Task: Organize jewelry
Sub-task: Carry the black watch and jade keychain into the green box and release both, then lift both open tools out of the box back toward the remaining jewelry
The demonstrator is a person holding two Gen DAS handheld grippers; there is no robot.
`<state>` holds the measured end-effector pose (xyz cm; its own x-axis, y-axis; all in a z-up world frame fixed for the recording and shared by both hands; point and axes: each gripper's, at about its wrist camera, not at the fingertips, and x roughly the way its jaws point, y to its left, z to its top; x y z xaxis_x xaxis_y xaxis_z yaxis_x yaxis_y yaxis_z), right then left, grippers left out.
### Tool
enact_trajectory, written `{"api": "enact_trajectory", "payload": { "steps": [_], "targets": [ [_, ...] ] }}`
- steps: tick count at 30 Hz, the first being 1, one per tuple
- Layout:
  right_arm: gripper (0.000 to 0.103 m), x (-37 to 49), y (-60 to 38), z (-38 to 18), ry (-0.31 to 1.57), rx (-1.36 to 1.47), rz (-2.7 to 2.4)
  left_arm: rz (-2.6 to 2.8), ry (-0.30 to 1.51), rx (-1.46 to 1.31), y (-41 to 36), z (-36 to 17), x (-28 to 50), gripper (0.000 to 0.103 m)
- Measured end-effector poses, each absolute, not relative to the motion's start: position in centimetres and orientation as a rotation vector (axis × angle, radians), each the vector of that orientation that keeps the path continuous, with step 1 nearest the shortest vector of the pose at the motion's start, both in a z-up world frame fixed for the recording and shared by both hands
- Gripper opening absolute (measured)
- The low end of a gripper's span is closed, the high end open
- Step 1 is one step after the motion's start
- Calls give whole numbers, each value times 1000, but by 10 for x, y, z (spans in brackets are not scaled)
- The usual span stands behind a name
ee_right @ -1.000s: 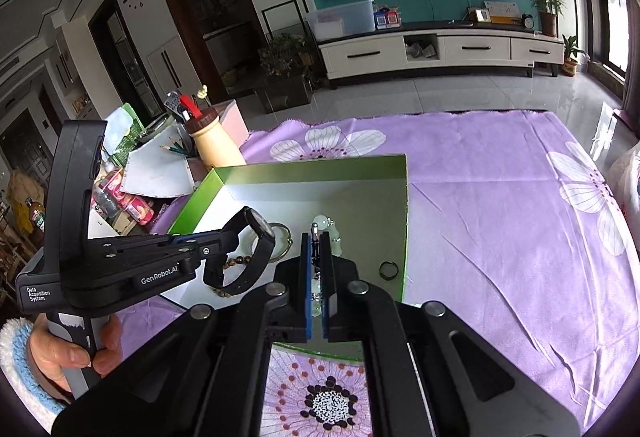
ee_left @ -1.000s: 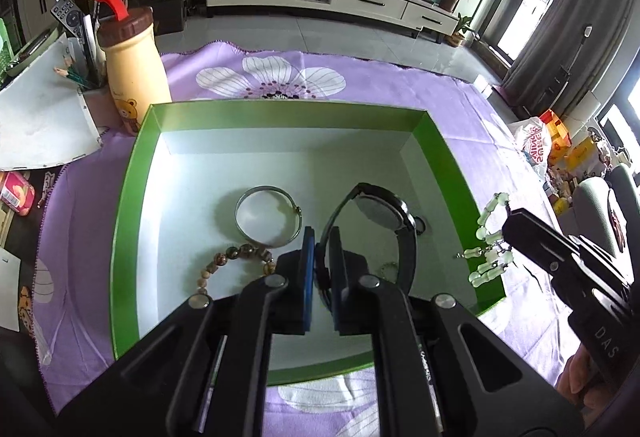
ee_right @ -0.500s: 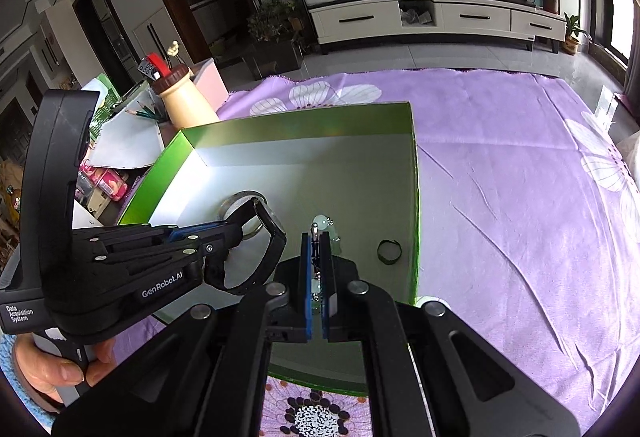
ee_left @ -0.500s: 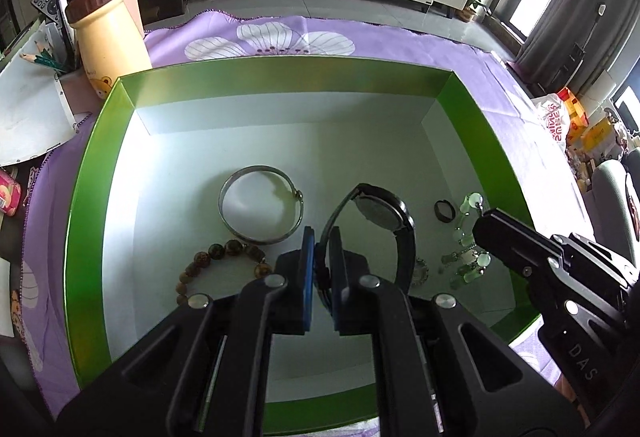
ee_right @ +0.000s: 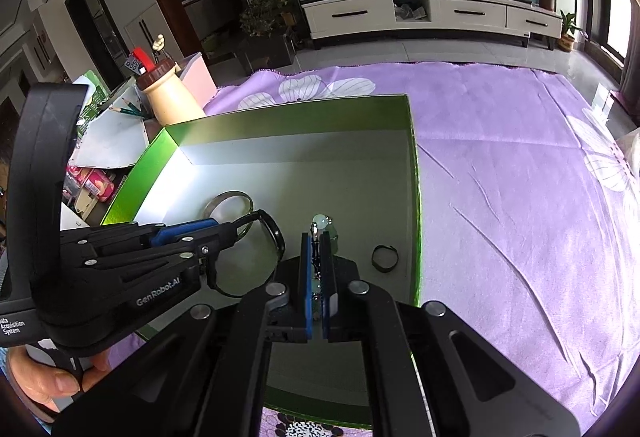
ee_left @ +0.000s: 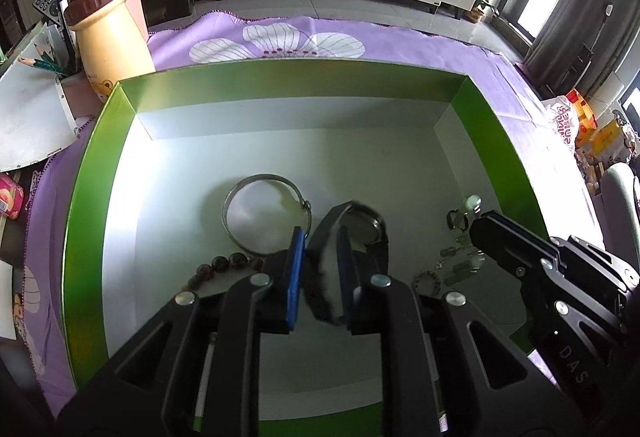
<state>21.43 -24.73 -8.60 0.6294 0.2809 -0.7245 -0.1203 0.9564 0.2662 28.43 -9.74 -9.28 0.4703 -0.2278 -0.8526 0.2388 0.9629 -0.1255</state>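
The jaws of the left gripper (ee_left: 320, 269) have just been opening, and the black watch (ee_left: 362, 227) stands between the blue pads with a gap showing on either side of its strap, so it is released rather than pinched. The watch sits on edge on the white floor of the green box (ee_left: 100, 157), its round face just beyond the fingertips and turned back toward them, while the strap loops toward the pads (the near part is blurred). Its long axis runs roughly along the line the fingers point.

The right gripper (ee_right: 318, 237) has its jaws clenched on a pale green bead bracelet (ee_right: 320, 223); one round bead pokes out past the tips, and the strand runs back between the pads, in line with the fingers. More pale beads trail on the box floor under those tips in the left wrist view.

Just left of the left jaws lies a silver bangle (ee_left: 266, 213) flat on the floor, with a brown bead bracelet (ee_left: 224, 265) close beside the left pad. A small dark ring (ee_right: 385, 258) lies to the right of the right jaws, near the box wall.
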Motion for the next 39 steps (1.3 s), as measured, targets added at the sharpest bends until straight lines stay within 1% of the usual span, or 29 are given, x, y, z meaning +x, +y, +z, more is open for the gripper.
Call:
{"api": "enact_trajectory", "payload": {
  "steps": [1,2,3,7,8,9,10,11,13,14,16,18,19,20,21,23,25,28,29,35,39],
  "targets": [
    [8,214,-249,-86,858,210,229,-289,1039,12,-97,-92,284,24],
    [9,213,-250,-86,858,217,231,-291,1036,17,-97,-91,283,29],
    [10,213,-251,-86,857,224,231,-291,1030,29,-98,-90,281,32],
    [10,205,-252,-82,841,234,239,-297,1005,64,-99,-85,273,34],
    [10,202,-252,-80,836,232,242,-298,997,72,-99,-83,270,39],
    [10,200,-252,-79,832,231,245,-298,986,80,-99,-80,267,47],
    [11,198,-252,-77,827,230,247,-299,976,86,-99,-78,264,50],
    [16,193,-252,-75,818,230,250,-300,966,93,-99,-76,261,53],
    [22,184,-255,-71,800,236,254,-298,948,115,-100,-71,254,57],
    [22,180,-255,-70,795,240,256,-296,939,125,-100,-69,250,61],
    [24,172,-256,-66,784,244,258,-298,918,144,-101,-63,241,65],
    [28,162,-257,-62,774,244,262,-294,900,160,-101,-58,233,74],
    [31,157,-258,-60,769,245,263,-298,891,164,-101,-55,227,75],
    [37,154,-259,-58,763,247,263,-300,888,165,-101,-53,224,78],
    [39,148,-259,-56,756,249,262,-303,883,166,-100,-50,219,83],
    [42,139,-261,-53,752,249,266,-302,875,165,-98,-46,210,87],
    [42,131,-261,-51,751,249,269,-306,875,164,-96,-43,202,89],
    [48,117,-261,-49,755,251,271,-307,879,157,-91,-41,192,94],
    [48,112,-261,-49,757,251,272,-310,884,152,-90,-40,189,95],
    [49,87,-262,-50,782,257,270,-314,912,104,-70,-40,170,96],
    [49,69,-263,-53,794,263,273,-302,927,40,-44,-41,157,96]
  ]
}}
